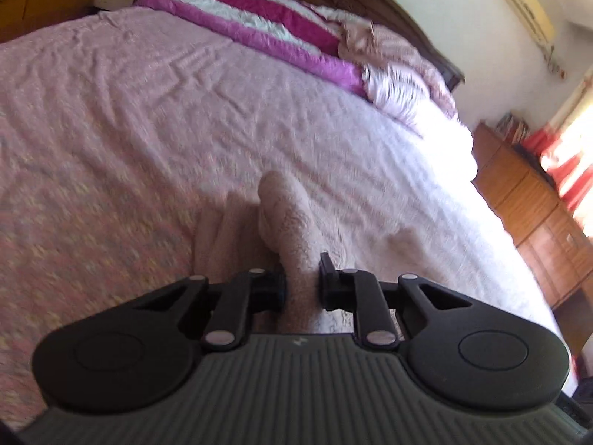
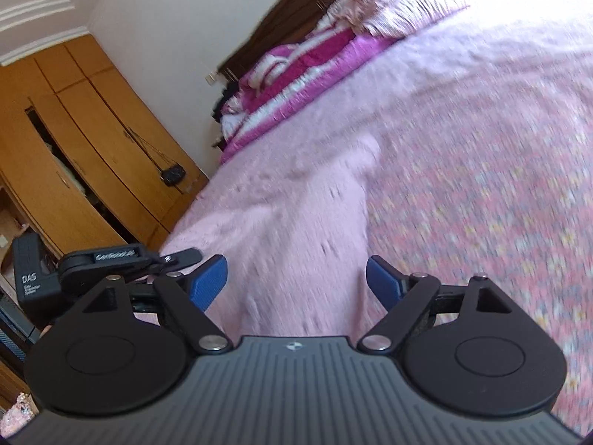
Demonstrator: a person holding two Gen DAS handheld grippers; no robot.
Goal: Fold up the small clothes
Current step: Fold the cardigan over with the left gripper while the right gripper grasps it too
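Left wrist view: the left gripper (image 1: pixel 302 283) is clamping a fold of a pale pink fleecy garment (image 1: pixel 281 218), its black jaws drawn close together with the cloth pinched between them. The garment is rising in a soft ridge just ahead of the jaws and is spreading out on the bed (image 1: pixel 111 118), which is wearing a pink textured bedspread. A magenta-and-white striped quilt (image 1: pixel 241 11) is lying bunched along the far edge of the bed, below a dark wooden headboard (image 1: pixel 389 3). A wooden dresser (image 1: pixel 526 200) is standing beside the bed at the right, and an air-conditioning unit (image 1: pixel 522 0) is hanging on the wall above.

Right wrist view: the right gripper (image 2: pixel 296 282) is standing with its jaws wide apart, the blue pads (image 2: pixel 209 278) pressing on nothing. A stretch of pale pink garment cloth (image 2: pixel 296 200) is lying on the bed between and ahead of the jaws; motion blur is hiding whether the pads are touching it. A wooden wardrobe (image 2: pixel 85 141) is standing at the left, one door ajar
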